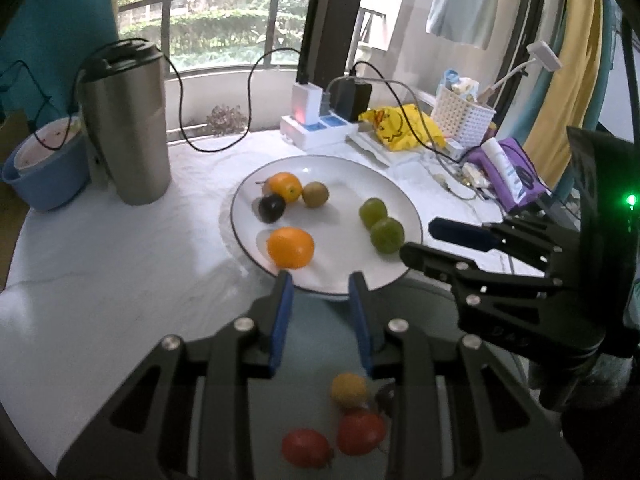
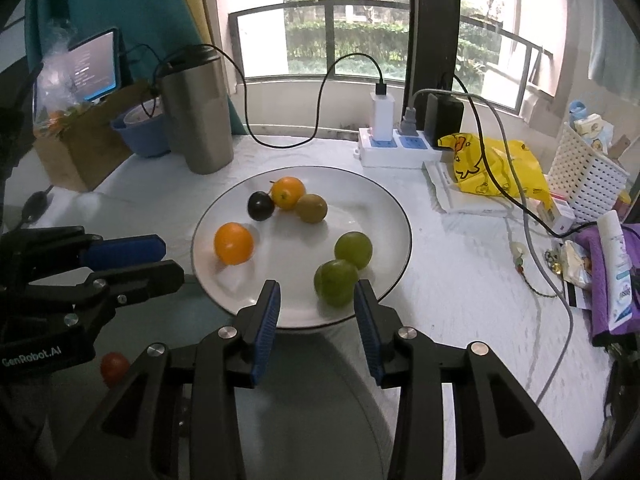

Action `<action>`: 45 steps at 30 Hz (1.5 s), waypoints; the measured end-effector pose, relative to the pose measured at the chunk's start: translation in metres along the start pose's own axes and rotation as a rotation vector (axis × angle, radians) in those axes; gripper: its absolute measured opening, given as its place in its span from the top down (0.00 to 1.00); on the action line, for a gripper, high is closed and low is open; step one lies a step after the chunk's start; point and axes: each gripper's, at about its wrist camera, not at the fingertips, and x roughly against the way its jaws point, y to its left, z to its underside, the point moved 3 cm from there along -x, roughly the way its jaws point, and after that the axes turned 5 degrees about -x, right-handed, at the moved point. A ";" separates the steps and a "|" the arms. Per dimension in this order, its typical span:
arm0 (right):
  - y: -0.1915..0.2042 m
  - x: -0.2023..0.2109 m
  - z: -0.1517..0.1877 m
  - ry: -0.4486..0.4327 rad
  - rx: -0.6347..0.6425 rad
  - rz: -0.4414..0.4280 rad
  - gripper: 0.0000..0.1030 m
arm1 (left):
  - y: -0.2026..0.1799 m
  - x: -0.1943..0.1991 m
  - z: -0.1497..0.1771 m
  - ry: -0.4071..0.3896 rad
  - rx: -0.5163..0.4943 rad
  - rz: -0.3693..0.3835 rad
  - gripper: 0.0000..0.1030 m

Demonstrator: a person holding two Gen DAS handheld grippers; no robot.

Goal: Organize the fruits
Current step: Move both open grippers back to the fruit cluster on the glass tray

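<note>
Left gripper (image 1: pixel 320 280): jaws apart with nothing between them, tips at the near rim of the white plate; in the right wrist view it sits at the left (image 2: pixel 170 262), fingers close together there, beside the plate's left edge.
Right gripper (image 2: pixel 316 290): jaws apart and empty, tips over the plate's near rim, the right finger just beside the nearer green fruit; in the left wrist view it enters from the right (image 1: pixel 418 240).
White plate (image 1: pixel 344 172): dark-rimmed, on the pale table (image 1: pixel 100 248); also (image 2: pixel 384 208).
Fruits on the plate: 6 in all. 1 orange (image 2: pixel 233 243) alone at the left front; a second orange (image 2: pixel 288 193), a dark plum (image 2: pixel 261 205) and a brown kiwi (image 2: pixel 311 208) clustered at the back; 2 green fruits (image 2: pixel 353 249) (image 2: pixel 335 282) touching at the right front.
Grey plate (image 1: pixel 316 360): darker, nearer than the white plate, under the left gripper; holds 2 red tomatoes (image 1: pixel 306 448) (image 1: pixel 361 432), a yellow-orange fruit (image 1: pixel 349 390) and a small dark one, blurred.
Steel tumbler (image 2: pixel 196 116): upright, back left.
Power strip (image 2: pixel 394 146): behind the plate, chargers plugged in.
Yellow bag (image 2: pixel 492 164): right of the strip.
</note>
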 end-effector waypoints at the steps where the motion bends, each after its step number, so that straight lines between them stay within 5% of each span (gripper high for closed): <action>1: 0.002 0.003 0.001 -0.003 0.001 0.001 0.61 | 0.000 0.002 0.001 -0.003 -0.001 -0.001 0.70; 5: 0.008 0.014 0.005 -0.011 0.003 0.001 0.61 | -0.001 0.013 0.008 -0.012 0.001 -0.006 0.69; 9: 0.012 0.023 0.013 -0.012 0.004 0.001 0.61 | 0.001 0.022 0.016 -0.027 0.020 -0.004 0.55; 45: 0.052 0.037 0.079 0.071 0.017 -0.088 0.61 | 0.011 0.042 0.091 0.022 0.101 -0.027 0.55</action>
